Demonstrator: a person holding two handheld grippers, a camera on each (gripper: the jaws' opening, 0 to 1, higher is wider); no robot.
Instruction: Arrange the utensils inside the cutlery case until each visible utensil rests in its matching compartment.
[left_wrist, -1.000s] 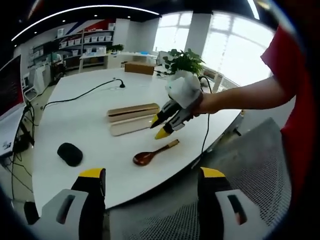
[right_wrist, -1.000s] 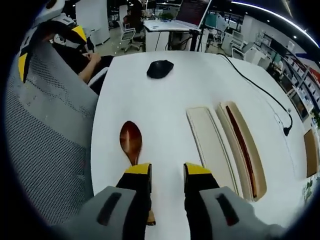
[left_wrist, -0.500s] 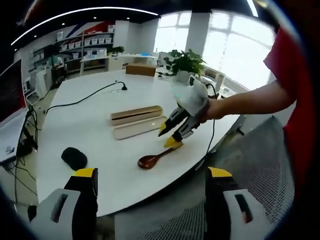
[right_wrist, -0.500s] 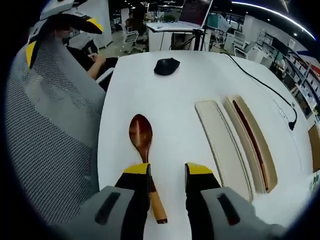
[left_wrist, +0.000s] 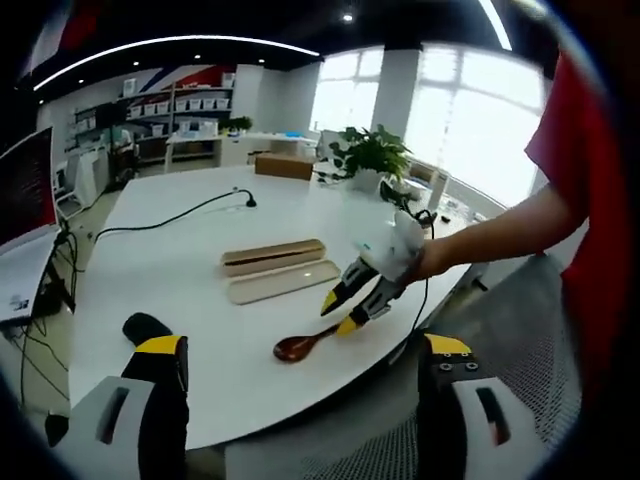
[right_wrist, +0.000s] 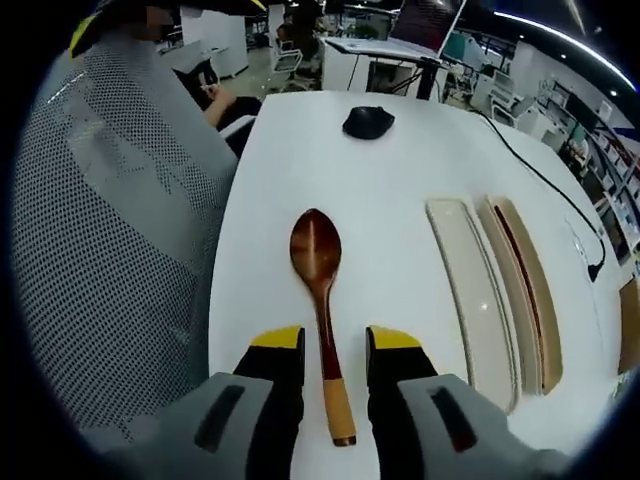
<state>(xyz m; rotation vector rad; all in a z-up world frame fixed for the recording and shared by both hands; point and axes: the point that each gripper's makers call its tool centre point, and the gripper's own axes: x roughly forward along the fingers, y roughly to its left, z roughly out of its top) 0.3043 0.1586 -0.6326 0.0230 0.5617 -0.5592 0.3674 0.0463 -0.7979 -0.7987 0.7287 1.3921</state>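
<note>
A brown wooden spoon (right_wrist: 317, 262) lies on the white table (right_wrist: 395, 190), bowl away from me and pale handle end towards me. My right gripper (right_wrist: 333, 341) is open, its jaws standing on either side of the handle without closing on it. To the right lie the case's two long parts: a pale beige tray (right_wrist: 468, 290) and a wooden tray (right_wrist: 528, 290) holding a dark utensil. In the left gripper view my left gripper (left_wrist: 303, 348) hangs open off the table's edge. There, the right gripper (left_wrist: 340, 312) sits over the spoon (left_wrist: 300, 345), with both trays (left_wrist: 275, 268) behind.
A black mouse (right_wrist: 368, 122) rests at the table's far end, and a black cable (right_wrist: 530, 170) runs along the right side. A grey mesh chair back (right_wrist: 110, 210) stands close on the left. A potted plant (left_wrist: 375, 150) stands at the table's edge.
The right gripper has shifted sideways, so the spoon handle now lies between its jaws rather than under the left jaw. The left view has drawn back slightly.
</note>
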